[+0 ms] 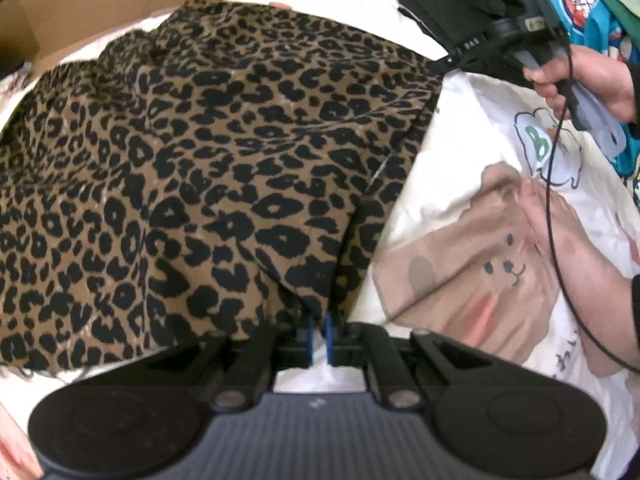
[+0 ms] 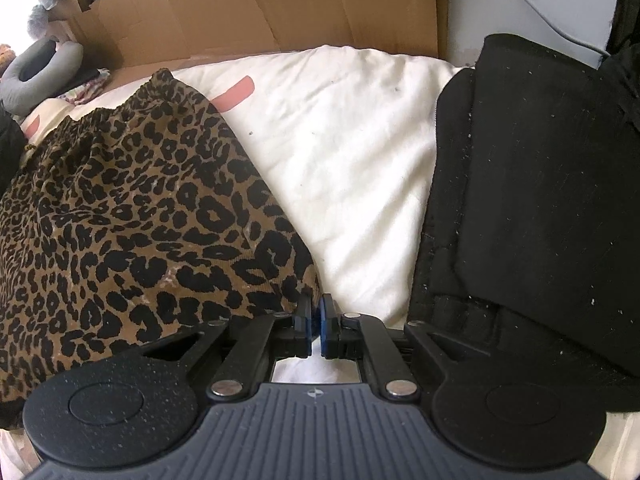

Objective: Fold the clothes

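Fingers of the left gripper sit a crack apart at the near hem of the leopard-print garment; looks like cloth between them, but I can't tell if it's pinched. Right gripper is nearly shut, holding nothing, w/ the garment's corner just to its left. Garment lies on the white bedding, long axis running away toward the cardboard. Black clothes lie to the right.

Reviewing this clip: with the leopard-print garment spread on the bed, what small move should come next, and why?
Probably pinch the garment's near edge with the left tool and lift it to start a fold. The leopard-print garment lies spread across the white bedding, its near edge draping over the left tool's fingertips, while the right tool sits shut beside its corner.
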`<control>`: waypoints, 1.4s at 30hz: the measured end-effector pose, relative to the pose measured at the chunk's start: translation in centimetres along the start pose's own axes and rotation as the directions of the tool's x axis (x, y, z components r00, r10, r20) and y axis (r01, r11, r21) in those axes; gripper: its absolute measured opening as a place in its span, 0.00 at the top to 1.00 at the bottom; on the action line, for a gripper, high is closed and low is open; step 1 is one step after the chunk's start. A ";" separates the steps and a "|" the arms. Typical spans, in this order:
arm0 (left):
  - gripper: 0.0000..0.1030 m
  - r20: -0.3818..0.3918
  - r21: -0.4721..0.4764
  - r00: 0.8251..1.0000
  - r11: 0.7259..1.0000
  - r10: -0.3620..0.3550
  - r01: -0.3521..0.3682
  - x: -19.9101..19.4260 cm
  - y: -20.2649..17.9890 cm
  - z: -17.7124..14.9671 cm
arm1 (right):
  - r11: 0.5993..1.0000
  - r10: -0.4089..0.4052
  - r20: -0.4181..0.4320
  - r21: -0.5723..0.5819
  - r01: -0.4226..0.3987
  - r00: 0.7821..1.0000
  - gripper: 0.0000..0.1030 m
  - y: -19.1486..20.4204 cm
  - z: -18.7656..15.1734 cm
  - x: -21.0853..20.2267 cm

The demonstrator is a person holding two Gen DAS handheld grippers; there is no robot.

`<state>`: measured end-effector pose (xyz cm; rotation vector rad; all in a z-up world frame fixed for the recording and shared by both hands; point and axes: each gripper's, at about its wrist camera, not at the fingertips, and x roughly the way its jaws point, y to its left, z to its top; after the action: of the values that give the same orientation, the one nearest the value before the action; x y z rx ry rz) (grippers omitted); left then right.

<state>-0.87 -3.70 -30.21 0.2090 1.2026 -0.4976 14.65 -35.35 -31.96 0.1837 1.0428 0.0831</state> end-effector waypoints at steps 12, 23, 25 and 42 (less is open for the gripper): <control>0.66 0.070 -0.022 0.995 0.997 0.070 -0.069 -2.6 -0.3 1.4 | 0.996 0.041 0.022 0.084 -0.043 0.999 0.71 -0.9 -0.5 -1.5; 0.58 0.161 0.068 0.983 0.992 0.093 -0.105 -2.0 -2.1 3.2 | 0.994 0.045 0.029 0.097 -0.047 0.999 0.71 -1.1 -0.3 -1.3; 0.58 0.157 0.093 0.984 0.991 0.086 -0.102 -1.1 -2.5 3.4 | 0.994 0.048 0.022 0.098 -0.050 0.999 0.71 -1.1 -0.4 -1.1; 0.80 0.104 0.243 0.988 0.961 0.111 -0.134 2.1 -2.8 3.2 | 0.996 0.059 0.006 0.068 -0.059 0.998 0.71 -0.4 -0.8 -0.8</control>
<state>1.00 -8.03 -30.76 0.4696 1.0307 -0.5436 13.52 -35.77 -31.77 0.2764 1.0365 0.1005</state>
